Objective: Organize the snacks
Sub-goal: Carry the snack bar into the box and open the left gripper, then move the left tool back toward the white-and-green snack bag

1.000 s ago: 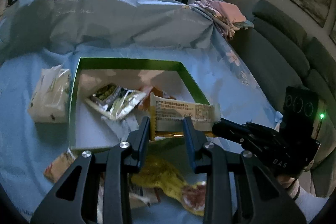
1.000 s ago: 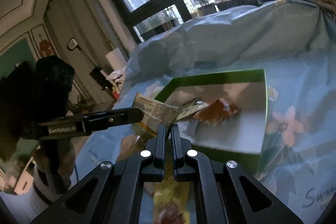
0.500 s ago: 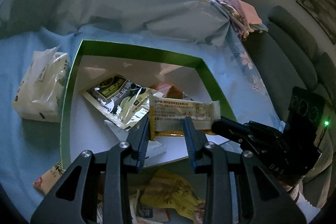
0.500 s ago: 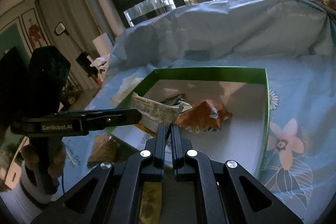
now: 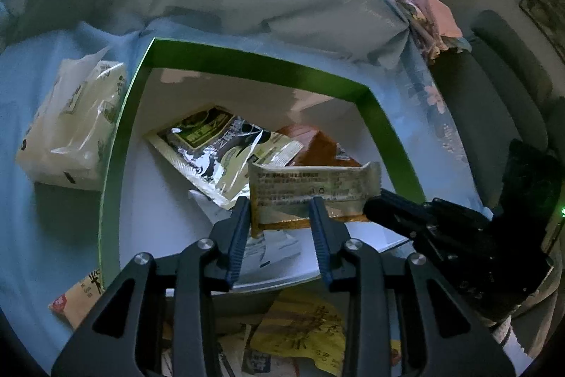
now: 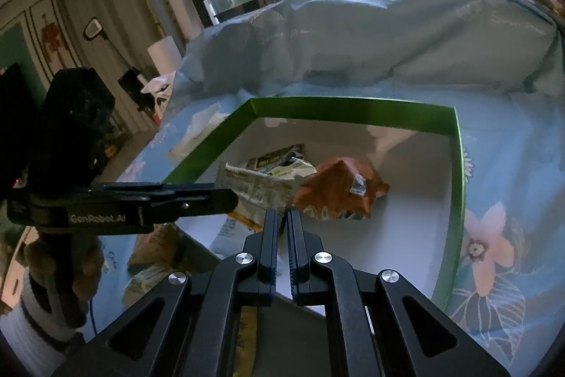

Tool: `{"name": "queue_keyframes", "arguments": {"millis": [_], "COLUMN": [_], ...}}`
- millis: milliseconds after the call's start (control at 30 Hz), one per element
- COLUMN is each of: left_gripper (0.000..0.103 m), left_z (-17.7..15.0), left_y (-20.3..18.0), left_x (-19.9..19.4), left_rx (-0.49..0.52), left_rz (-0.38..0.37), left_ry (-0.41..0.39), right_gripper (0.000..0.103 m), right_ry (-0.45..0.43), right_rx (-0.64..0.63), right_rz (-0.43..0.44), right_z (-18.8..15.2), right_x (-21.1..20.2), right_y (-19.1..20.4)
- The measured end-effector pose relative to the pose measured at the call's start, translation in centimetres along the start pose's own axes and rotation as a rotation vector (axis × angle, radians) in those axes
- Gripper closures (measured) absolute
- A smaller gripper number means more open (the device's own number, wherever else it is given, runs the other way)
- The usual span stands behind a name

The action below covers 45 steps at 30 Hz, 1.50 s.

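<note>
while the right gripper (image 6: 280,218) is pinching one end of the beige snack bar (image 5: 310,191), its fingers pressed together on the wrapper edge, the left gripper (image 5: 280,216) is standing with its fingers spread apart around the bar's other end; whether the blue pads are actually touching the wrapper cannot be told. compared with a second ago, the bar is sitting further over the green-rimmed box (image 5: 116,172) rather than at its near edge, and the box is filling much more of both views. in the left wrist view the bar is hanging over the box's white floor toward 4 o'clock, just in front of the orange packet (image 5: 317,147) and beside the silver-and-green pouch (image 5: 219,147), both lying inside the box as before. the tissue pack (image 5: 70,129) is lying outside the box at 9 o'clock. more snacks are lying on the blue floral cloth (image 6: 494,235) at 6 o'clock, below the box's near edge: a yellow packet (image 5: 300,331) and a tan packet (image 5: 79,295).
</note>
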<state>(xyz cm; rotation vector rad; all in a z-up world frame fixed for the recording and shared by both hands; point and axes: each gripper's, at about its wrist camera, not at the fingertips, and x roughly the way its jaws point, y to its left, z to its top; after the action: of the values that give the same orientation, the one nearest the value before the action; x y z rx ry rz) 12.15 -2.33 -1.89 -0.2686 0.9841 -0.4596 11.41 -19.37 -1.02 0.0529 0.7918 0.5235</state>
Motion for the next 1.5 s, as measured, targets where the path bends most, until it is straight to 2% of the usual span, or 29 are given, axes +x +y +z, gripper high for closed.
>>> {"name": "queue_keyframes", "arguments": {"millis": [433, 533, 600, 633, 700, 833, 867, 900, 1033, 1100, 1267, 1433, 1500], "left_gripper": [0.067, 0.053, 0.039, 0.038, 0.038, 0.035, 0.027, 0.022, 0.021, 0.013, 0.003, 0.001, 0.001], "left_z": [0.0, 0.2, 0.3, 0.3, 0.5, 0.5, 0.5, 0.5, 0.5, 0.4, -0.1, -1.0, -1.4], "left_y": [0.4, 0.8, 0.9, 1.1, 1.5, 1.6, 1.5, 1.3, 1.1, 0.9, 0.8, 0.8, 1.0], "left_x": [0.7, 0.5, 0.1, -0.1, -0.5, -1.2, -1.4, -1.6, -2.2, -2.5, -3.7, -4.8, -5.2], "left_rx": [-0.018, -0.041, -0.048, -0.057, -0.076, -0.093, -0.088, -0.084, -0.082, -0.082, -0.079, -0.062, -0.063], "left_rz": [0.012, 0.009, 0.015, 0.012, 0.008, -0.001, 0.016, 0.026, 0.026, 0.037, 0.086, 0.108, 0.115], "left_ry": [0.013, 0.004, -0.011, -0.019, -0.027, -0.04, -0.045, -0.052, -0.06, -0.063, -0.077, -0.071, -0.056], "right_gripper": [0.096, 0.096, 0.096, 0.096, 0.091, 0.063, 0.056, 0.054, 0.052, 0.05, 0.044, 0.044, 0.043], "right_ry": [0.015, 0.021, 0.02, 0.018, 0.014, -0.014, -0.022, -0.028, -0.039, -0.04, -0.05, -0.023, -0.038], "right_rx": [-0.019, -0.008, -0.003, 0.0, 0.008, 0.042, 0.05, 0.058, 0.085, 0.1, 0.134, 0.169, 0.167], "right_rz": [-0.051, -0.067, -0.079, -0.084, -0.096, -0.092, -0.091, -0.089, -0.076, -0.065, -0.038, 0.0, -0.001], "right_z": [0.3, 0.4, 0.5, 0.6, 0.6, 0.6, 0.6, 0.5, 0.2, -0.1, -1.4, -2.9, -3.4], "right_x": [0.6, 1.0, 1.1, 1.1, 0.9, -0.1, -0.5, -0.8, -2.2, -2.8, -4.4, -4.7, -5.1], "right_y": [0.0, -0.1, -0.2, -0.3, -0.4, -1.0, -1.1, -1.2, -1.6, -1.6, -1.5, -1.4, -1.1]}}
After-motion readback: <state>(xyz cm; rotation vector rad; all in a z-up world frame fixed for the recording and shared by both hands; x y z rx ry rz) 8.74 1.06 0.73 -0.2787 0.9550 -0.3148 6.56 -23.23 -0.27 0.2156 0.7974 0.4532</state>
